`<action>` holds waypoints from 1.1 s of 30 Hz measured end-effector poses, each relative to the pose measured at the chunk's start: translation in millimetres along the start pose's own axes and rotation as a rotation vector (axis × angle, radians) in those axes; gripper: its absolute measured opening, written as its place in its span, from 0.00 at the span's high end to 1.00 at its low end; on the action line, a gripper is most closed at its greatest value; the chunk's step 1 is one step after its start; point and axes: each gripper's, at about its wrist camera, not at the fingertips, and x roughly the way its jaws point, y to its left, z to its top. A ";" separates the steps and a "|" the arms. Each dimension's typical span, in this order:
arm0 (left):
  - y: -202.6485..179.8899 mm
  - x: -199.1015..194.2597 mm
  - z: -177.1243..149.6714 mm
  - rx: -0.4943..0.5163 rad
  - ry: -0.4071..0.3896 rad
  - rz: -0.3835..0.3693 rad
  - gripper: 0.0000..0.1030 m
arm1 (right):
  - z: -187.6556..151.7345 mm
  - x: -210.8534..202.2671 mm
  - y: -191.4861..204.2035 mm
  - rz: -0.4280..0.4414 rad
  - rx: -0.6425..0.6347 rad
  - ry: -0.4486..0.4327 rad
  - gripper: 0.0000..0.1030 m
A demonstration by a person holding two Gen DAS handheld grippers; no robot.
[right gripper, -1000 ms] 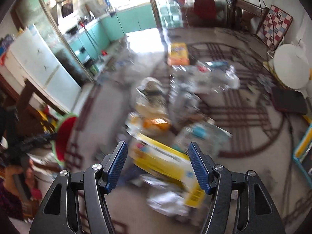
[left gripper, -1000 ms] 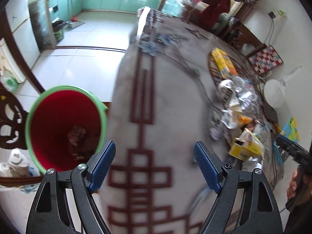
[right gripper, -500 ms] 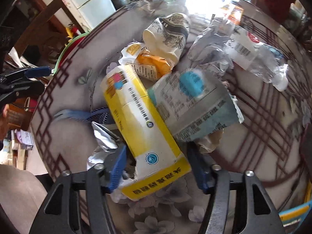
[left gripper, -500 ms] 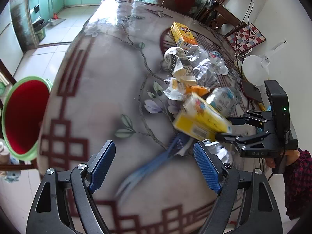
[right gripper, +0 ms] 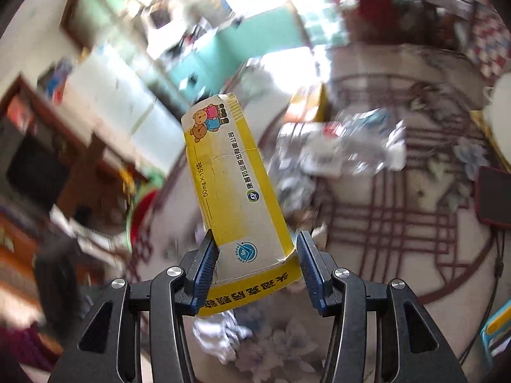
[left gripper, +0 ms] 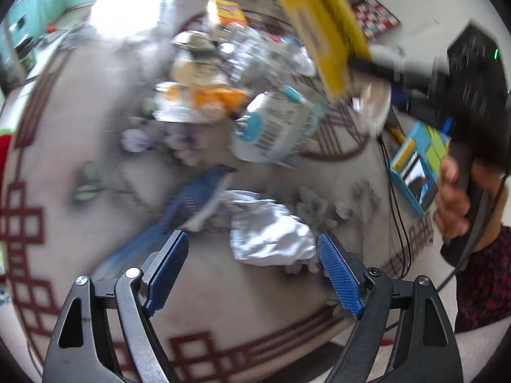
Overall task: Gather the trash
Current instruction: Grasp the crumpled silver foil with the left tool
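Note:
My right gripper [right gripper: 257, 266] is shut on a long yellow carton [right gripper: 233, 188] and holds it up in the air above the table; the carton also shows in the left wrist view [left gripper: 322, 28]. My left gripper [left gripper: 252, 274] is open and empty, low over the table, just in front of a crumpled silver wrapper [left gripper: 268, 229]. A blue plastic strip [left gripper: 188, 201] lies to the wrapper's left. A white and blue carton [left gripper: 274, 131] and an orange packet [left gripper: 207, 99] lie in the trash heap beyond. The red bin with a green rim [right gripper: 140, 214] stands left of the table.
The round patterned table [left gripper: 80, 146] holds more trash at the back: a paper cup [left gripper: 191, 44], clear plastic wrappers [right gripper: 345, 150] and a yellow box [left gripper: 226, 11]. A blue booklet [left gripper: 418, 166] and black cables [left gripper: 396, 198] lie at the right edge.
My right gripper has closed on the yellow carton and lifted it off the heap. My left gripper has moved in towards the silver wrapper and the trash heap.

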 end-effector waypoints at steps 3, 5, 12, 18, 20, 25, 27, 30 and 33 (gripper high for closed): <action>-12.1 19.8 4.7 0.016 0.043 -0.013 0.19 | 7.1 -13.8 2.9 0.013 0.047 -0.069 0.54; -16.6 31.2 7.1 0.021 0.062 0.003 0.20 | 11.1 -15.3 6.3 0.025 0.069 -0.082 0.53; -15.7 37.8 3.0 0.005 0.066 0.020 0.45 | 5.5 -13.7 10.1 0.041 0.107 -0.084 0.53; -13.0 11.2 8.1 -0.008 -0.043 0.078 0.47 | 1.2 -13.7 8.8 0.046 0.112 -0.083 0.53; -9.5 1.6 13.0 -0.024 -0.079 0.090 0.47 | 1.0 -13.7 9.2 0.048 0.111 -0.083 0.53; -1.0 -20.4 22.4 -0.050 -0.161 0.132 0.47 | 1.3 -12.0 17.3 0.053 0.096 -0.079 0.53; 3.8 -27.3 24.9 -0.068 -0.183 0.142 0.47 | 2.5 -9.9 19.7 0.055 0.089 -0.077 0.53; 11.6 -35.3 28.3 -0.104 -0.205 0.143 0.47 | 3.7 -6.3 22.1 0.060 0.084 -0.075 0.53; 19.5 -39.9 29.3 -0.131 -0.217 0.146 0.47 | 4.6 -2.7 24.5 0.061 0.083 -0.067 0.53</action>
